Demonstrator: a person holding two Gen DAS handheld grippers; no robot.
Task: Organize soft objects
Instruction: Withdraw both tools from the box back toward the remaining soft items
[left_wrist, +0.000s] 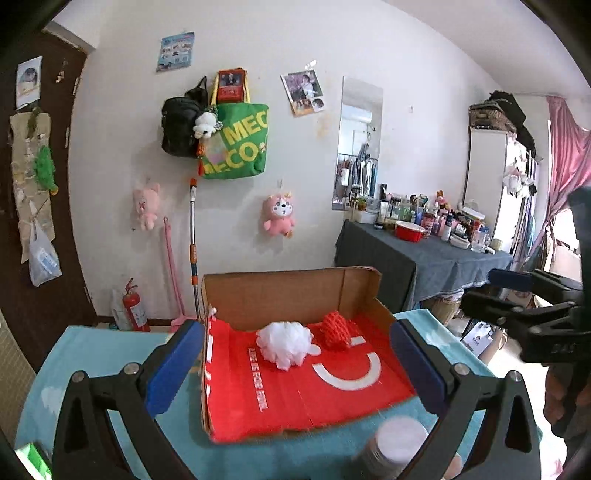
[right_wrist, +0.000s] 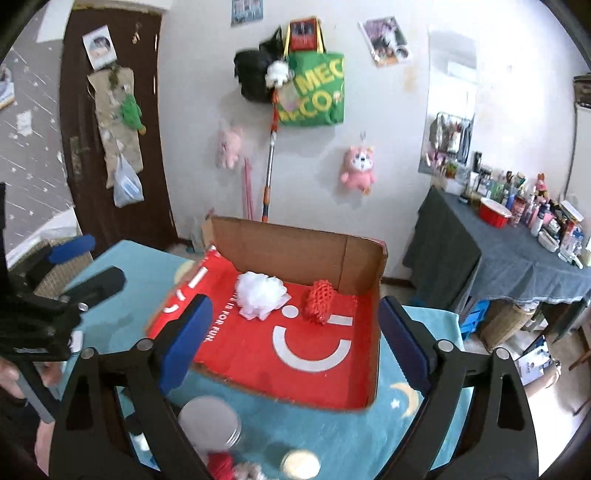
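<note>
- Left gripper (left_wrist: 295, 354): jaws spread wide, nothing between them. Right gripper (right_wrist: 295, 332): likewise wide apart and empty.
- Nearest the right gripper, on the teal cloth-covered tabletop (right_wrist: 122, 295): 2 metal-lidded jars (right_wrist: 210, 419), plus a blurred red-and-white soft item (right_wrist: 232, 469), judged still unsorted.
- Farther off, the red-lined cardboard box (right_wrist: 295, 247) already holds 2 items: a white mesh bath puff (right_wrist: 260, 293) and, just beside it, a red net sponge (right_wrist: 320, 301).
</note>
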